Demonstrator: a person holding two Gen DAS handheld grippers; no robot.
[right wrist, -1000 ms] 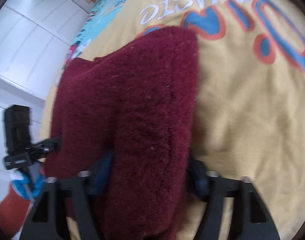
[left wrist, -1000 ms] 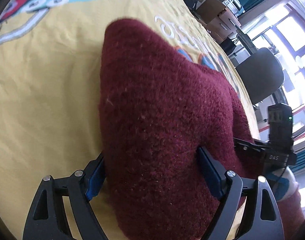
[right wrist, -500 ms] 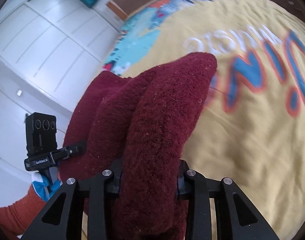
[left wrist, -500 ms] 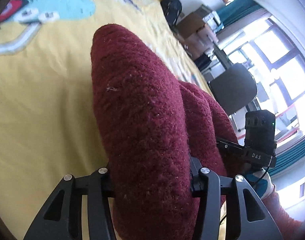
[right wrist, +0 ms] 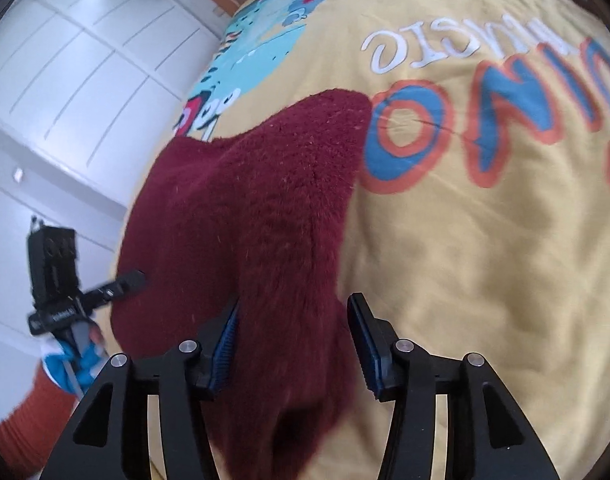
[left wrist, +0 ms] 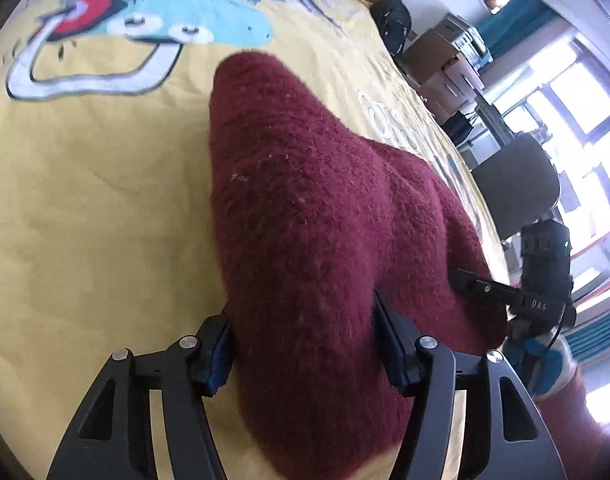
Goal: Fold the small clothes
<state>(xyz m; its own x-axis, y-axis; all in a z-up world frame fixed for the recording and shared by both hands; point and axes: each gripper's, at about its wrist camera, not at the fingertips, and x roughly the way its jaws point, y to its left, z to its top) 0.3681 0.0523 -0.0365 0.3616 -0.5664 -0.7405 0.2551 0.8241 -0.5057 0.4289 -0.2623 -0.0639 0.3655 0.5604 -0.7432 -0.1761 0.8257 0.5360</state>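
Left wrist view, nearest first: left gripper [left wrist: 305, 344] with jaws opening, half spread, the maroon knit garment [left wrist: 317, 216] bunched thick between them; fabric touching both blue pads, filling the gap. Whether the pads press or merely touch: cannot tell for sure, though the cloth bulges over both. Beyond the fingers, garment running straight ahead as a long ridge, tapering to a rounded tip over the yellow printed bedspread [left wrist: 85, 200]. To the right of that ridge, a second lobe sloping toward the right gripper [left wrist: 477, 288], seen from the side, just beside the cloth's edge.

Right wrist view, nearest first: right gripper [right wrist: 293, 344] likewise opening, jaws at middling width; garment [right wrist: 245, 216] against the left pad only, clear daylight between cloth and right pad, so no real grip there. Ahead, the same ridge shape, tip pointing away over the bedspread [right wrist: 485, 260] near the blue-and-orange lettering. Off to the left, the left gripper [right wrist: 125, 280] at the garment's far side.

Judged from this: long axis lying across from one hand to the other, each tool at one end, neither nearer; probably a release after laying a fold, both ends set down together.
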